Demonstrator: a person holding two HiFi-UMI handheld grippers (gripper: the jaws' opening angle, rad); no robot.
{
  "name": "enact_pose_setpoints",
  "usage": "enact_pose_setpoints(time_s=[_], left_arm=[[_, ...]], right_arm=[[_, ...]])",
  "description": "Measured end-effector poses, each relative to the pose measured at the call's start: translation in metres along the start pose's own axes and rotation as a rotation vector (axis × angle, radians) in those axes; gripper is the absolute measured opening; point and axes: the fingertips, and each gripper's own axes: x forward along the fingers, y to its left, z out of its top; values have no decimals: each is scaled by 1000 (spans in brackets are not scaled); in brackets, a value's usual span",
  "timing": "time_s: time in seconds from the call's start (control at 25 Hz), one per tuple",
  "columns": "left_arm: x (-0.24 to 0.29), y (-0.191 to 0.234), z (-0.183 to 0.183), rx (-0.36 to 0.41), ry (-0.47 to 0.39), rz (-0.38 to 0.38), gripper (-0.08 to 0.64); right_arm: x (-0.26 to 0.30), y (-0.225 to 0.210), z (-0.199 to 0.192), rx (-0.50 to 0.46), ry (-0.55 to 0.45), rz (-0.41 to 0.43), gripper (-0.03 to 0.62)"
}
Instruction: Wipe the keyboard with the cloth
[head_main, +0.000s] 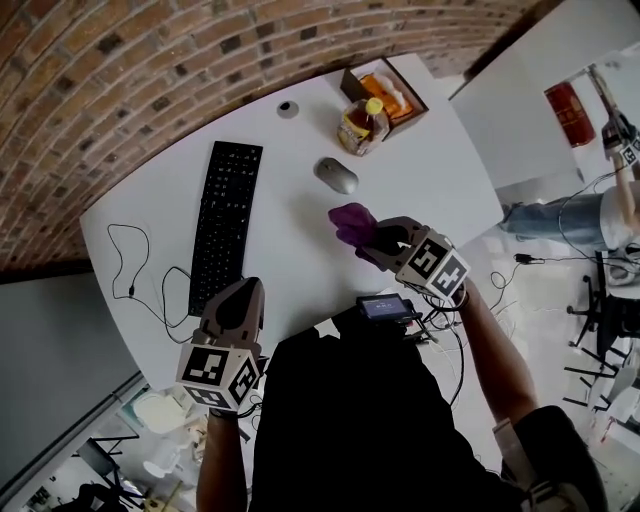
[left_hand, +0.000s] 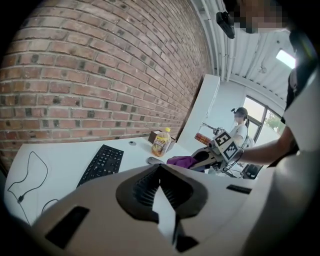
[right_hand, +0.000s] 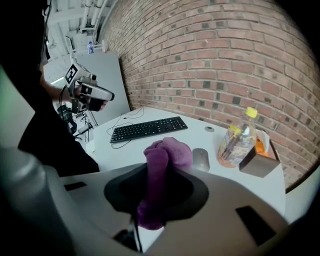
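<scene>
The right gripper's jaws pinch the cloth; the left gripper's are pressed together, empty. I'd lay the cloth flat on the keyboard and sweep lengthwise.

A red-brown brick wall with pale mortar curves across the head view from nine o'clock round to one o'clock. A white table with rounded corners stands against it at the centre. A pale grey floor shows at three to four o'clock, with the black metal legs of some furniture at its edge. In the left gripper view a daylit window sits at three o'clock, below a white ribbed ceiling at one o'clock that carries a bright rectangular lamp. A tall white upright panel stands beyond the table's far end.
</scene>
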Motion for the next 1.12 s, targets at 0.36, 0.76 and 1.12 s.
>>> enact_pose_setpoints(time_s=[0.36,0.76,1.12], left_arm=[[27,-24,8,15,23,7,14],[57,-47,15,21,35,11,14],[72,-63,16,7,58,48,14]], right_arm=[[-39,-53,-47,59,25,-77,98],[-59,-93,-92,124,55,-126,98],[-50,-123,-135,176,131,-145,98]])
